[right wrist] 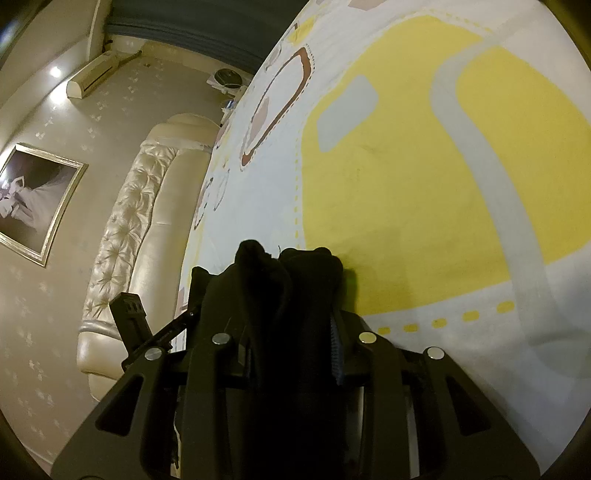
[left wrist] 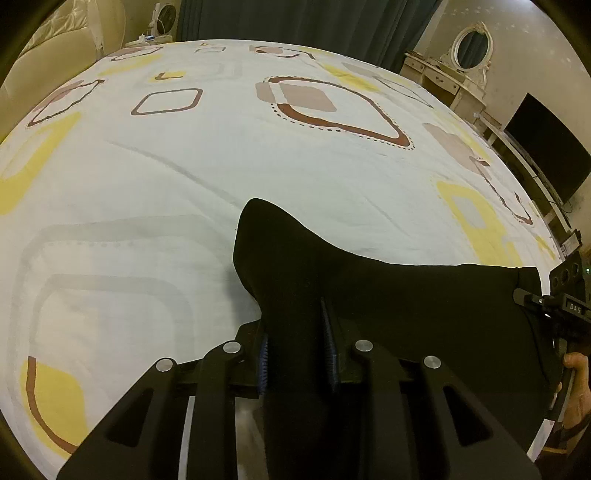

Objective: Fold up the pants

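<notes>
Black pants (left wrist: 388, 295) hang stretched between both grippers above a bed with a white patterned sheet (left wrist: 184, 166). My left gripper (left wrist: 295, 332) is shut on one end of the pants, with fabric bunched up past its blue pads (left wrist: 328, 347). The right gripper (left wrist: 561, 310) shows at the far right of the left wrist view, holding the other end. In the right wrist view my right gripper (right wrist: 295, 332) is shut on a thick bunch of the pants (right wrist: 288, 280), close above a yellow patch of the sheet (right wrist: 406, 184).
A cream tufted headboard (right wrist: 125, 236) runs along the bed's left side. A dresser with an oval mirror (left wrist: 472, 48) and a dark TV screen (left wrist: 550, 147) stand beyond the bed's right edge. A fan (left wrist: 162, 18) stands at the far side.
</notes>
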A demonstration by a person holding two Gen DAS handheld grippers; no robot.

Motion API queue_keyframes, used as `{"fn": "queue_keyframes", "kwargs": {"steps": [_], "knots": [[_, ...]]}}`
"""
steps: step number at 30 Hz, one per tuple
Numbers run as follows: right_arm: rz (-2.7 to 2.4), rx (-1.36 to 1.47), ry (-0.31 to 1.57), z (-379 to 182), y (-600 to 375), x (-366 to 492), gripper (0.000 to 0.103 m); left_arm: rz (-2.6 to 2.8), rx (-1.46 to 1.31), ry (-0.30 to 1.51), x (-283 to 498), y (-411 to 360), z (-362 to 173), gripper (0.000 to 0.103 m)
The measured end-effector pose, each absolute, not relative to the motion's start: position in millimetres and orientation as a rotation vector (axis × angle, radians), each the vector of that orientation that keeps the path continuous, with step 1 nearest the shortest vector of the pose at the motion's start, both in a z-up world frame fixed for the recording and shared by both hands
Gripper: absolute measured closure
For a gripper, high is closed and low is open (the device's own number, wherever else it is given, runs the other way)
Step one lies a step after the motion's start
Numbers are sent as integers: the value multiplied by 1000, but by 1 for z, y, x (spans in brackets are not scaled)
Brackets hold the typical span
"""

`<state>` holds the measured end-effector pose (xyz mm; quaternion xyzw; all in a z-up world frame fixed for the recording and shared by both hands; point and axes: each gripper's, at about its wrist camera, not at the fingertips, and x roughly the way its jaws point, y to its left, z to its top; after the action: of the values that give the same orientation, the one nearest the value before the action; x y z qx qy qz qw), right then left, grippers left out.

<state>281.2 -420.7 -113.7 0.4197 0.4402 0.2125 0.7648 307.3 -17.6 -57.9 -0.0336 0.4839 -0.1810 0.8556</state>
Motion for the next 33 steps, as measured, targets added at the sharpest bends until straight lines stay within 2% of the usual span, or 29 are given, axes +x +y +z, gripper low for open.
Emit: {"fn": "queue_keyframes", "kwargs": {"steps": [13,18,21,23,25,28,30,31,33], "knots": [[461,932,953,-114,-424,280,72,-385,-85,1014,309,-15,-60,77],[436,941,925,-107,-423,271,61,-391,-91,1013,308,-14,-61,76],[442,1000,889,-106,-427,257,50,-406,-74,1009,307,-14,-59,73],[459,1019,871,-103,-429,247,40,-419,-64,1001,307,-14,-58,69],[467,1004,874,-101,-432,237,39,-438,-84,994,305,-10,-57,63],[475,996,875,-99,-436,223,35,-469,-163,992,299,2,-56,41],[484,1014,865,-99,-439,213,33,-502,-203,982,288,9,-57,38],[492,1020,858,-99,-440,209,32,-504,-205,974,280,13,-56,30],[496,1017,854,-99,-440,203,30,-518,-212,973,267,18,-57,29]]}}
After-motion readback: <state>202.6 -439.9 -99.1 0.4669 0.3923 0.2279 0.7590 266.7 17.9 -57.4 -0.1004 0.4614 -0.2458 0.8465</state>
